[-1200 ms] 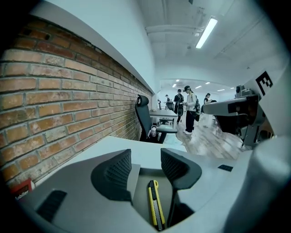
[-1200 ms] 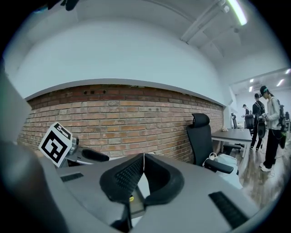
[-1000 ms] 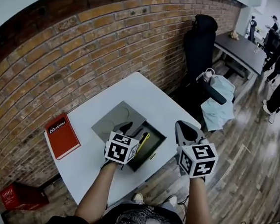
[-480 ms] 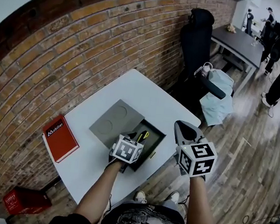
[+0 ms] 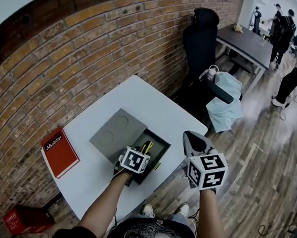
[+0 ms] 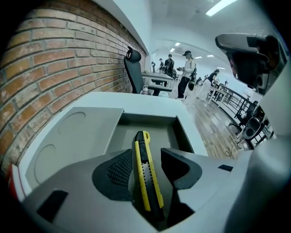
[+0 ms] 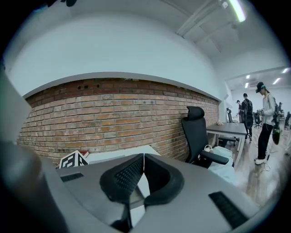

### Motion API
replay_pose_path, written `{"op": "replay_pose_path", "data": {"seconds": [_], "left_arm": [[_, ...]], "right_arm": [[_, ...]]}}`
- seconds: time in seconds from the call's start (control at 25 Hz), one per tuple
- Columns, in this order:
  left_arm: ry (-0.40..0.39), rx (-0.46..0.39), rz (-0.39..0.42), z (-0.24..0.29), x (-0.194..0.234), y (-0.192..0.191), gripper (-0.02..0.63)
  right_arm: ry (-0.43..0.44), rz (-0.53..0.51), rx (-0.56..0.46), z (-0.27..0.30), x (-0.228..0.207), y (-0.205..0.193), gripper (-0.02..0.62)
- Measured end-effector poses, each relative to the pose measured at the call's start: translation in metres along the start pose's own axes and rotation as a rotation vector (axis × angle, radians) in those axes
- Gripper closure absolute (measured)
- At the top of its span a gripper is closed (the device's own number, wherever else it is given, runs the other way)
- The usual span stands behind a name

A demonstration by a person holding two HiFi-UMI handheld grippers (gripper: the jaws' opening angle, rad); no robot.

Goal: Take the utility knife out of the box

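I count one white square table (image 5: 135,96), one open grey box (image 5: 164,145), one flat grey lid (image 5: 116,133) with two round recesses (image 5: 120,122), one yellow-and-black utility knife (image 6: 146,177), one red book (image 5: 59,153), one red crate (image 5: 19,217), one black office chair (image 5: 199,36), one dark desk (image 5: 246,44), and two handheld grippers, the left gripper (image 6: 144,158) and the right gripper (image 7: 143,164)

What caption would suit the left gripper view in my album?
The left tongs, jaws apart, straddle a yellow-and-black utility knife lying in the open grey box.
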State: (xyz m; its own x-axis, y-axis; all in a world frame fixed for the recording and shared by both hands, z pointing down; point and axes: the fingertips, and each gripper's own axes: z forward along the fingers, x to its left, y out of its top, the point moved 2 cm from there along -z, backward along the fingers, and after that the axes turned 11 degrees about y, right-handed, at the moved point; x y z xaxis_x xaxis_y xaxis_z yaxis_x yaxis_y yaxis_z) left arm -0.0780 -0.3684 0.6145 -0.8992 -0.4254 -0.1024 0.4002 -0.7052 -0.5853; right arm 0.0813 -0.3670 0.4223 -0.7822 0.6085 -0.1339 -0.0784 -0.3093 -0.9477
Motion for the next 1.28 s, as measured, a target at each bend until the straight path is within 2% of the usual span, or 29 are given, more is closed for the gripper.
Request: {"op": "replay_pose_path", "data": {"seconds": [0.44, 0.6, 0.72, 0.84, 1.08, 1.28], "left_arm": [[0.031, 0.057, 0.043, 0.016, -0.006, -0.009, 0.400], [0.025, 0.111, 0.044, 0.016, -0.007, -0.013, 0.405], [0.021, 0.143, 0.034, 0.015, -0.011, -0.014, 0.471], [0.023, 0.139, 0.034, 0.014, -0.012, -0.014, 0.476], [-0.008, 0.143, 0.035, 0.011, -0.015, -0.015, 0.479], [-0.050, 0.195, -0.005, 0.008, -0.020, -0.028, 0.479]], "right_arm": [[-0.037, 0.031, 0.000, -0.012, -0.008, -0.011, 0.574], [-0.047, 0.037, -0.002, -0.017, -0.011, -0.012, 0.574], [-0.049, 0.042, -0.005, -0.021, -0.010, -0.012, 0.575], [-0.051, 0.043, -0.010, -0.024, -0.009, -0.011, 0.575], [-0.058, 0.052, -0.013, -0.030, -0.009, -0.015, 0.574], [-0.061, 0.057, -0.022, -0.031, -0.007, -0.015, 0.575]]}}
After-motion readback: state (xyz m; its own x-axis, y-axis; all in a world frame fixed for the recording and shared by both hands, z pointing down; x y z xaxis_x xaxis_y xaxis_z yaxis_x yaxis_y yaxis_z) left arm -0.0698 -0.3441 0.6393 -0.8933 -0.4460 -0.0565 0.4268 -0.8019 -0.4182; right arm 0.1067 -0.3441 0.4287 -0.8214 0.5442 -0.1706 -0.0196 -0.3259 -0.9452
